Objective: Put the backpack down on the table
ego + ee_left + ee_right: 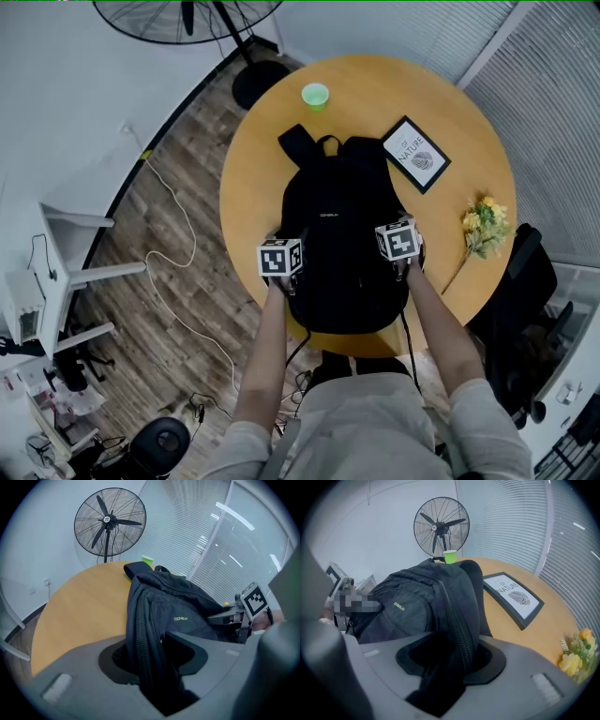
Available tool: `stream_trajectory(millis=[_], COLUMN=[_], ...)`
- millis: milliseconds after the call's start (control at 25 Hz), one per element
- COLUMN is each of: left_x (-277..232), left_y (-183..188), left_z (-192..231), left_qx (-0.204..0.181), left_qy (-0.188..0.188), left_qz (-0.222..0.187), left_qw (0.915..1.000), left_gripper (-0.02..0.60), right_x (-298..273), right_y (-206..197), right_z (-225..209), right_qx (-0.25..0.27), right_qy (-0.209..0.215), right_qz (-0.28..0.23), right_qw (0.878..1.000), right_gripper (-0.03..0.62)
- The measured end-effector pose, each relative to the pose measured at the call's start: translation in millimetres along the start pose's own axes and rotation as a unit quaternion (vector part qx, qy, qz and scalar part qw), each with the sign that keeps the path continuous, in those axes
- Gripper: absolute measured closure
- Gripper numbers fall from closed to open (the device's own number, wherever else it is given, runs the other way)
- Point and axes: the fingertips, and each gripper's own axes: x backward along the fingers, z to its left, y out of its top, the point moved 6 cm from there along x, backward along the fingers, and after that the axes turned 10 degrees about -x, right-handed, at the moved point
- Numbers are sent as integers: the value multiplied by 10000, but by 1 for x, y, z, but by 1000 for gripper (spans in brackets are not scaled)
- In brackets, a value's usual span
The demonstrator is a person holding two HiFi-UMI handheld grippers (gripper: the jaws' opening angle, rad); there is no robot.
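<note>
Backpack (342, 246) — between left gripper (294, 274), right gripper (399, 266)

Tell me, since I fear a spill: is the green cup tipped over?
No, the green cup stands upright on the table, beyond the backpack.

Office or studio room, round wooden table (253, 169) in the middle, slatted blinds (553, 122) over glazed walls far and right, pedestal fan (187, 19) at the far side, white desk (56, 253) left, wood-plank floor (197, 131) with trailing cables (190, 246), black swivel chair (159, 445) near left.
</note>
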Motion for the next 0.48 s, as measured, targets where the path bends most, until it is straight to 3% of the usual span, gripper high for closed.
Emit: stream_trajectory(millis=[200,480], left_x=[14,36], left_y=[-1,-5], left_z=[1,-5], left_qx=[-195,-332], left_qy=[134,270], left_qz=[-20,-119], left_qw=[9997,9990], left_gripper=[368,364], right_x=[17,40], right_y=[-6,-15], right_z=[-3,0], right_qx=[-44,-85], right_qy=[-35,-69], right_qz=[-72,-267], right_qw=[10000,9996], right_gripper=[414,416])
